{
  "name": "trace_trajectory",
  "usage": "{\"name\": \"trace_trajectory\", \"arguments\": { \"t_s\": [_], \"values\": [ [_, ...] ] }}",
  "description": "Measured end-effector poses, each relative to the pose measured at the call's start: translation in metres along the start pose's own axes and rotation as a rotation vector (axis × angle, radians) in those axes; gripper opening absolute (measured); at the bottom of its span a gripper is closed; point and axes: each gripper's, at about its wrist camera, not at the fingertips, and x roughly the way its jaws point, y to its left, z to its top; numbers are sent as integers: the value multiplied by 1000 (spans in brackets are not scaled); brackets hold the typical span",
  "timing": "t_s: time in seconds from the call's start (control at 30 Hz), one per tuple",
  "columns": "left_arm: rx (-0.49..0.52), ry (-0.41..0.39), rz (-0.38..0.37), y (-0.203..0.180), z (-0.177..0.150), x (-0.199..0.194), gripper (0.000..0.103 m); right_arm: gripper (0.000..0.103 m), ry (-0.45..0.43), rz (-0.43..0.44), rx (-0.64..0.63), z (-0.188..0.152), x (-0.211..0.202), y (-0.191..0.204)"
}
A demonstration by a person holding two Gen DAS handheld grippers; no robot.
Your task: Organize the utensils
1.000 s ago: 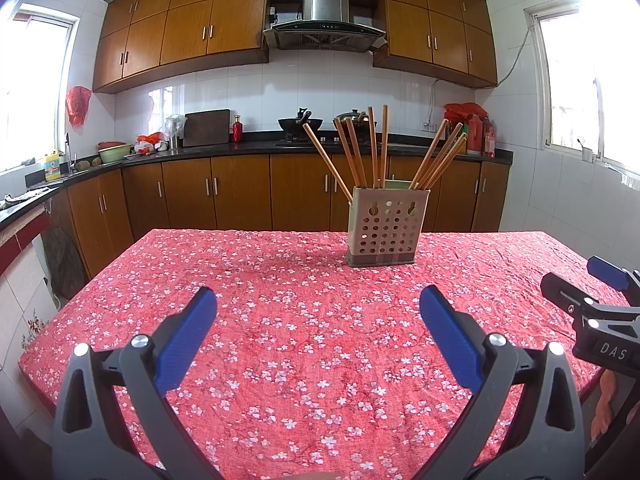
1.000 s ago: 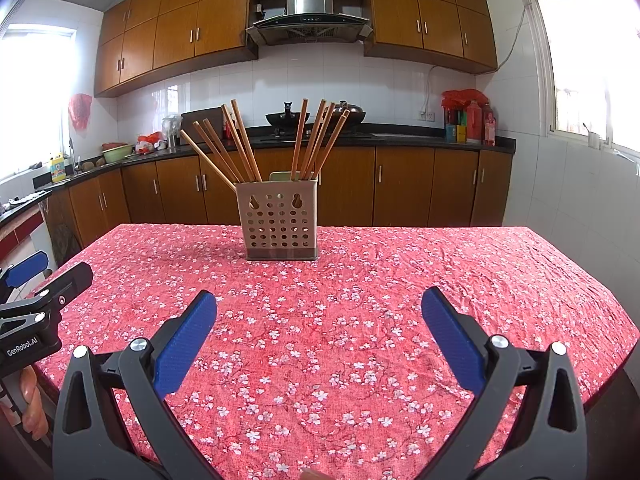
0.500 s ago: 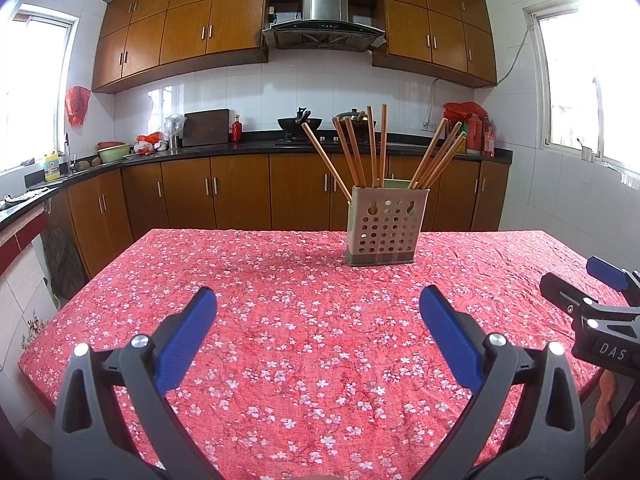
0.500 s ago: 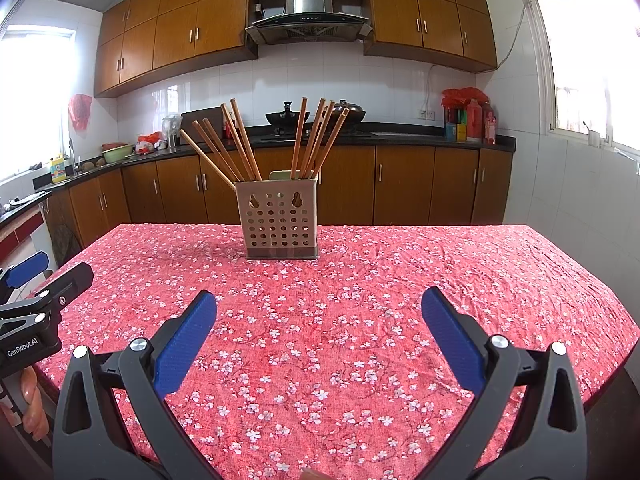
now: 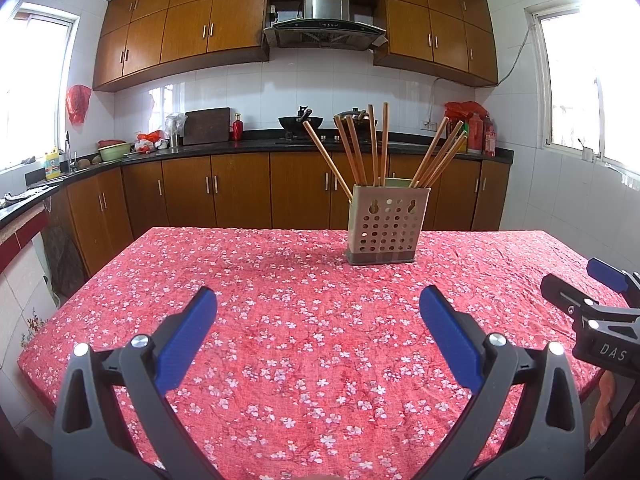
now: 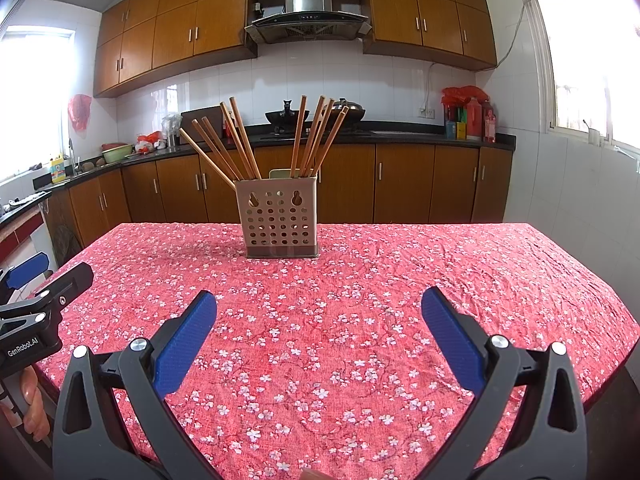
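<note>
Kitchen, red floral table [image 5: 280,320]. Nothing shifts over last second. My left gripper [image 5: 318,322] and right gripper [image 6: 320,322] gape wide, empty, near edge. Chopsticks [image 6: 244,140] stand in holder [image 6: 278,220], far centre; none loose.

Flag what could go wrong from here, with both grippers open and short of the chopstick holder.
1. The chopsticks splay outward in the perforated holder; reaching for one may knock its neighbours.
2. The holder stands free on a wrinkled tablecloth, so a sideways pull might tip it.
3. The left gripper and right gripper could collide converging on it.
</note>
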Motion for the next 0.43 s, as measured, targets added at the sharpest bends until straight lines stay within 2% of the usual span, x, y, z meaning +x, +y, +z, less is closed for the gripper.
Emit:
{"name": "trace_trajectory", "arguments": {
  "t_s": [0.43],
  "values": [
    [-5, 4, -1, 5, 1, 0, 99, 101, 1, 0, 2, 0, 0, 1]
  ]
}}
